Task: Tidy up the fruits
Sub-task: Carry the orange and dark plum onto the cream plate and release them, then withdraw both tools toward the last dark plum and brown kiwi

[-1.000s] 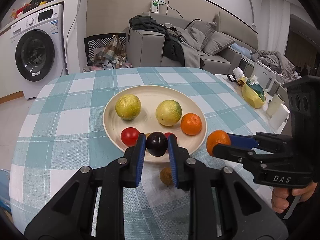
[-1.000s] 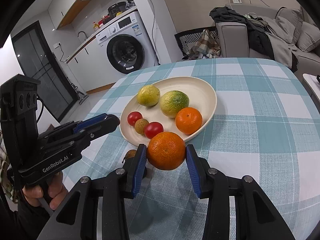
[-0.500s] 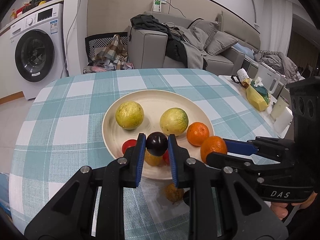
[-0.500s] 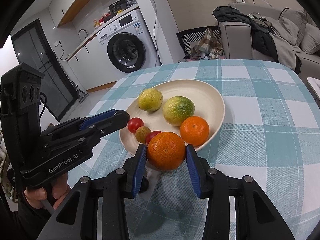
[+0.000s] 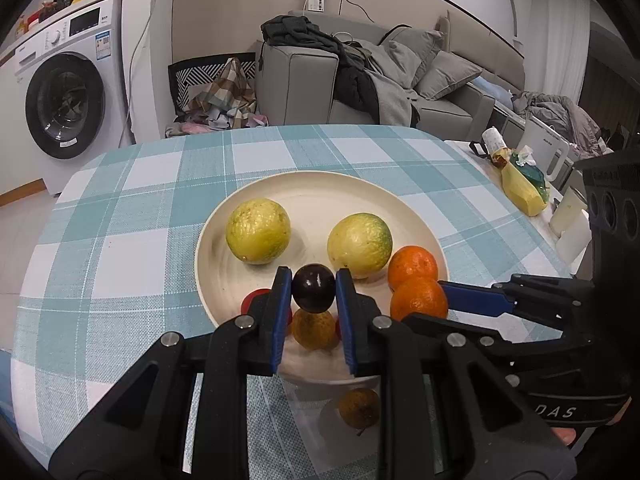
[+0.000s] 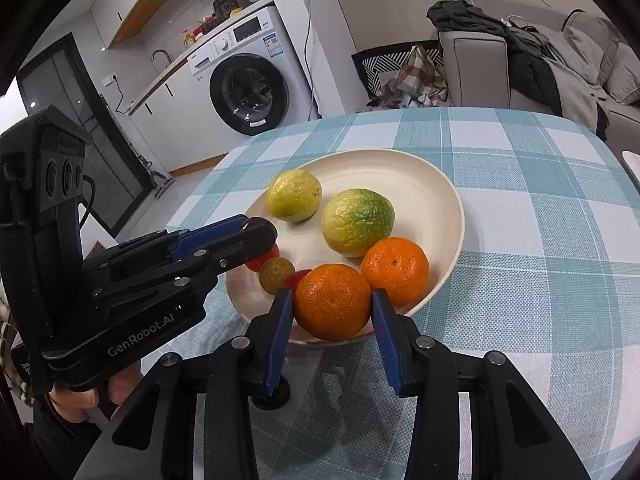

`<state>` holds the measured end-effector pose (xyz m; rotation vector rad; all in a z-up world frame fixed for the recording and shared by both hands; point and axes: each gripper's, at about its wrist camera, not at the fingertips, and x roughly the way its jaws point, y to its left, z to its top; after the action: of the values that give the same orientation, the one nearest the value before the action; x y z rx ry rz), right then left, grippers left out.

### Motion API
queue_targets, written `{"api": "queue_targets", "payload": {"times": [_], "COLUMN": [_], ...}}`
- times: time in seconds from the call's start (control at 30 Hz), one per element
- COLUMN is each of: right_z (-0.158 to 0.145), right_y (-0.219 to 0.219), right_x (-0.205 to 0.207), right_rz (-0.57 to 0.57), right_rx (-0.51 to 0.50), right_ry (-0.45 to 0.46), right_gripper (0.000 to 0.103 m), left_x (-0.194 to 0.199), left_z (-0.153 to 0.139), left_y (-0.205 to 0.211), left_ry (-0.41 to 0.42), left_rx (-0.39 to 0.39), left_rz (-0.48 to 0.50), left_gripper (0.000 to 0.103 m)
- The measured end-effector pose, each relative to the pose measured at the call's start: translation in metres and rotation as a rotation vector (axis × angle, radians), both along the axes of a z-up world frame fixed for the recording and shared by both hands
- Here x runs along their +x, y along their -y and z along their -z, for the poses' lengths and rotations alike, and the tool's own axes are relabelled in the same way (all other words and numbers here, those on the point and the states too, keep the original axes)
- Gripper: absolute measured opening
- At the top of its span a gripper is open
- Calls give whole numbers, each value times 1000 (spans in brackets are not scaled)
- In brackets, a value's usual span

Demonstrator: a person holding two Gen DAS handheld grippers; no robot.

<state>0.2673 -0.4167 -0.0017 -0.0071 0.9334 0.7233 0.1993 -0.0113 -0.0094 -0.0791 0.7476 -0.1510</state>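
A cream plate (image 5: 320, 188) on the checked table holds two yellow-green citrus fruits (image 5: 258, 231) (image 5: 359, 245), an orange (image 5: 413, 266), red tomatoes (image 5: 256, 298) and a small brownish fruit (image 5: 313, 328). My left gripper (image 5: 313, 280) is shut on a dark plum (image 5: 313, 290), hanging over the plate's near part. My right gripper (image 6: 333, 300) is shut on a second orange (image 6: 333, 301) just above the plate's near rim (image 6: 452, 200), beside the resting orange (image 6: 394, 270). The left gripper (image 6: 260, 234) reaches in from the left in the right wrist view.
One small brown fruit (image 5: 359, 407) lies on the teal checked cloth (image 5: 140, 208) just outside the plate's near rim. A yellow packet (image 5: 520, 192) and white containers stand on a side surface to the right. A washing machine (image 5: 60, 100) and a sofa stand behind the table.
Both grippers moved forward with their fruit, from the table's near side to over the plate's near part. The held orange now hangs beside the orange lying in the plate.
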Motion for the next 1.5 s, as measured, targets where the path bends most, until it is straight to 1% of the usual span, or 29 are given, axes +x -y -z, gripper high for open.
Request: {"api": "queue_targets", "payload": {"times": [0.3,0.53,0.77,0.8,0.93,1.0,1.1,1.17,1.2,1.23,1.27,1.3,1.33,1.4,1.5], "right_z": [2,-1,1,1,-3,-6,-11,-13,-13,-13,-13,-13,-13,-13,-13], "right_y": [-2,-2,-11,-11,-6,-2,3,7,8,11,13,16,18,22,24], "right_x": [4,6,3,2,-2,-5,-10,-12,-13,-13,-13,-14,-15,-18,-21], "right_rz": [-1,12,9,8,15,15,24,40,48,59,70,78,86,98,92], "right_rx": [-36,-73,-145,-150,-148,-138,-135,-142,-143,-143,-141,-137,-132,-125,-119], "right_ry": [26,83,154,159,186,188,203,211,210,203,196,191,185,178,171], "right_gripper": [41,41,42,47,59,75,86,88,90,91,93,97,99,101,103], "left_x": [10,13,15,15,15,13,7,2,0,-4,-8,-13,-18,-29,-42], "left_z": [7,9,11,11,13,12,8,5,3,1,-1,-4,-7,-14,-21], "left_y": [3,5,5,5,4,3,1,0,-1,-3,-5,-7,-10,-16,-22], "left_ry": [-20,-25,-32,-31,-37,-37,-31,-27,-24,-20,-14,-5,8,30,29], "left_rx": [9,5,1,0,-8,-13,-31,-23,-18,-13,-8,-6,-5,-14,-16], "left_rz": [11,10,7,9,10,5,11,10,5,-2,-13,-25,-39,-49,-62], "left_gripper": [20,20,20,20,20,20,21,27,35,50,60,77,85,86,86]}}
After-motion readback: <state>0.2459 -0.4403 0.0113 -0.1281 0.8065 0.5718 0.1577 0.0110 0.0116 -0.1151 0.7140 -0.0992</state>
